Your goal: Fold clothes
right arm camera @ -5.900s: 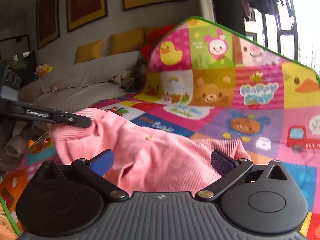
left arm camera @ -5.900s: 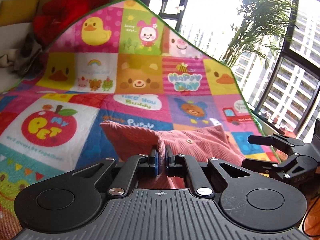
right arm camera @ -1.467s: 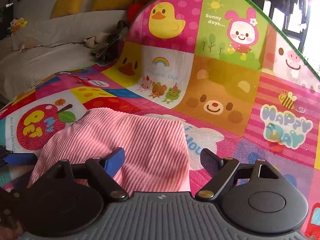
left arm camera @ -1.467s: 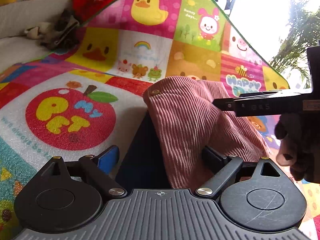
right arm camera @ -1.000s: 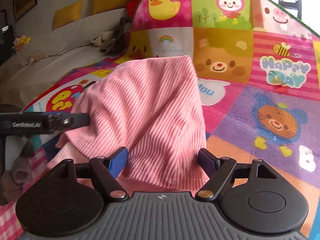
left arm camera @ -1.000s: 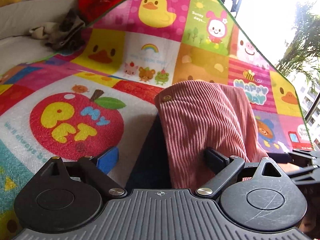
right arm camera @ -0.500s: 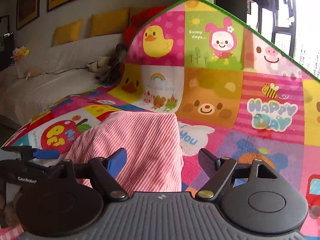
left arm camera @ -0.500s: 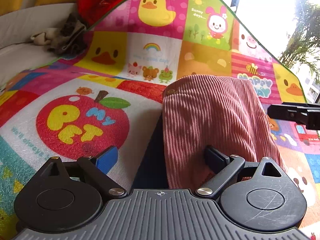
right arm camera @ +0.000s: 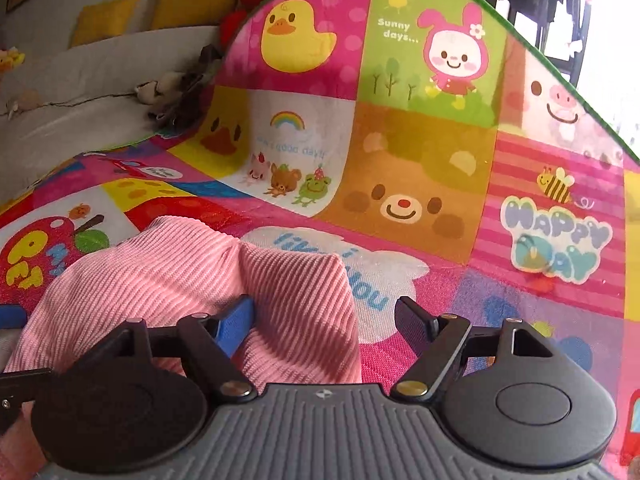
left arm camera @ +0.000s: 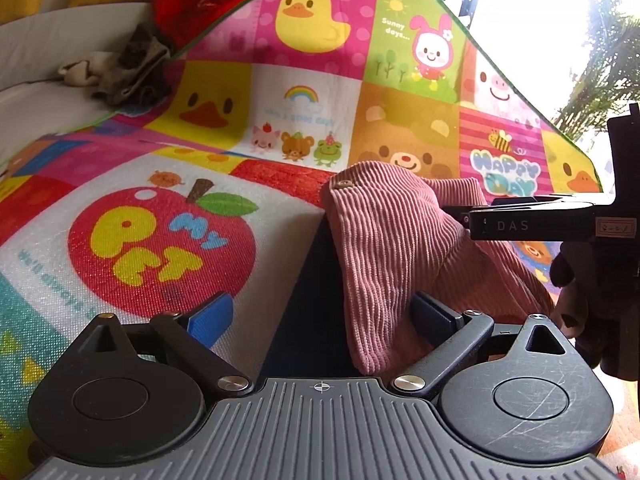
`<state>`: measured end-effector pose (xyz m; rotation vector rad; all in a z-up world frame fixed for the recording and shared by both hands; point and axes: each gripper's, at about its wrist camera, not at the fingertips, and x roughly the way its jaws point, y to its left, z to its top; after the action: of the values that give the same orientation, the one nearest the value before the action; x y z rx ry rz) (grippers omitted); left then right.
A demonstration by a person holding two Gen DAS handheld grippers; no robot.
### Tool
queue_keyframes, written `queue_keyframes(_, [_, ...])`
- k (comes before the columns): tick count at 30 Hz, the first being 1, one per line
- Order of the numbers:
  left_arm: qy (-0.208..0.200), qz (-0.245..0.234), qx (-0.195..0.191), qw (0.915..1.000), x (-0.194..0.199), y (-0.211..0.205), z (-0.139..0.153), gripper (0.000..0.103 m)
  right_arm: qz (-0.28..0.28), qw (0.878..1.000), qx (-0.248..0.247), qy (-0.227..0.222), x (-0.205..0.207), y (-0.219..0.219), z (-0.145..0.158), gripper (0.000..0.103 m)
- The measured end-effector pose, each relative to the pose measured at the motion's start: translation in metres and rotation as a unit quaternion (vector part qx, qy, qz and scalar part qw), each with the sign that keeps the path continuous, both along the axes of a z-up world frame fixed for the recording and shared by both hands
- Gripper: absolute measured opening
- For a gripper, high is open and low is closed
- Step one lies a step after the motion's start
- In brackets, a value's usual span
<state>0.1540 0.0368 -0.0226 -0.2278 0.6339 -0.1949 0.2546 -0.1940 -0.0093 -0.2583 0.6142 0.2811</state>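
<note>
The pink corduroy garment (left arm camera: 400, 248) runs out of sight behind the left claw (left arm camera: 320, 316); the right claw (right arm camera: 324, 320) covers its near edge, left edge cropped.

Strong daylight from the window (left arm camera: 560, 20) upper right of both tongs, blown out to white. Fisheye bends the edges. Near cloth casts a dark shadow.

garment (left arm camera: 400, 248): 1 | mat (left arm camera: 160, 184): 1 | yellow cushions (right arm camera: 192, 0): 2 (on sofa)
</note>
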Motion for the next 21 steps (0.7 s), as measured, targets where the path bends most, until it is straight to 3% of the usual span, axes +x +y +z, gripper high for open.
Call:
queue_keyframes(2, [-0.004,0.001,-0.01,0.9999,-0.001,0.003,0.0,0.099,0.001,1.0,0.004,-0.008,0.002,0.0,0.004,0.068])
queue_keyframes(9, [-0.001,0.0,-0.017,0.9999,0.0,0.004,-0.001,0.1,-0.024,0.998,-0.05,-0.025,0.016,-0.005,-0.012,0.068])
queue_keyframes(12, [0.001,0.0,-0.019,0.9998,0.001,0.005,-0.001,0.1,-0.031,0.999,-0.033,-0.027,0.008,-0.012,-0.001,0.068])
queue_keyframes(16, [0.002,-0.001,-0.018,0.9998,0.001,0.004,-0.001,0.101,0.004,0.999,0.031,-0.033,-0.026,-0.021,0.022,0.068])
queue_keyframes(18, [0.002,-0.001,-0.018,0.9998,0.001,0.004,-0.001,0.101,0.05,0.997,0.057,-0.028,-0.047,-0.02,0.025,0.068])
queue_keyframes(21, [0.003,-0.001,-0.017,0.9999,0.001,0.003,-0.002,0.101,0.087,0.996,0.035,-0.01,-0.065,-0.009,0.012,0.068])
